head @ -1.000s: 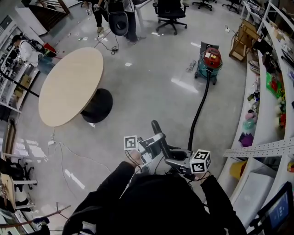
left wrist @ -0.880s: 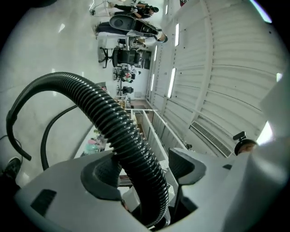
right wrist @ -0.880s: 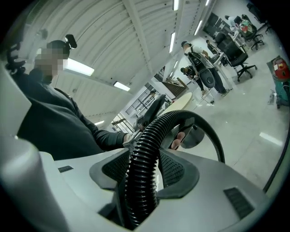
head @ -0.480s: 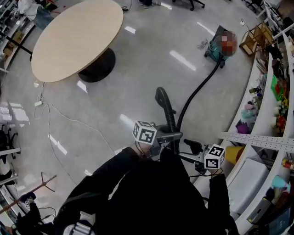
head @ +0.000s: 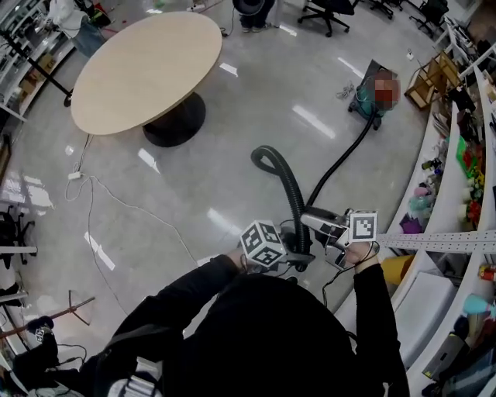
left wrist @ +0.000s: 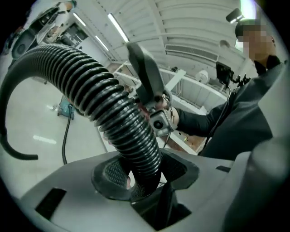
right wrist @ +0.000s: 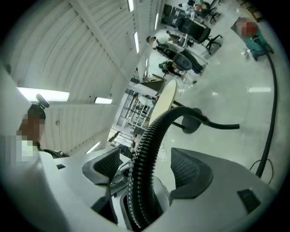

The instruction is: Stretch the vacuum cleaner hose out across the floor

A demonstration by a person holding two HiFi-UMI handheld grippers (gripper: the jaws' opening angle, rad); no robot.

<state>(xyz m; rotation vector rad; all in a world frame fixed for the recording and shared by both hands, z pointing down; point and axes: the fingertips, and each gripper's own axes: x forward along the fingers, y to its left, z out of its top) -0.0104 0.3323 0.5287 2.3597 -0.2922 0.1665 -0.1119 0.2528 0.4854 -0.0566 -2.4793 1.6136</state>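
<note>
Since a second ago the hose [head: 293, 186] has swung up into a taller arch, well apart from the vacuum cleaner [head: 363, 107], and its thin black run trails back to the cleaner across the floor [head: 232, 116]. The left gripper [left wrist: 140, 176] has just been closing its jaws and now clamps the ribbed hose. The right gripper [right wrist: 149, 167], likewise far from the vacuum cleaner, has just been opening, and the hose passes loose between its spread pads.

Open office-workroom: round table [head: 143, 70], swivel chairs [head: 329, 11], cluttered shelves [head: 467, 147].
</note>
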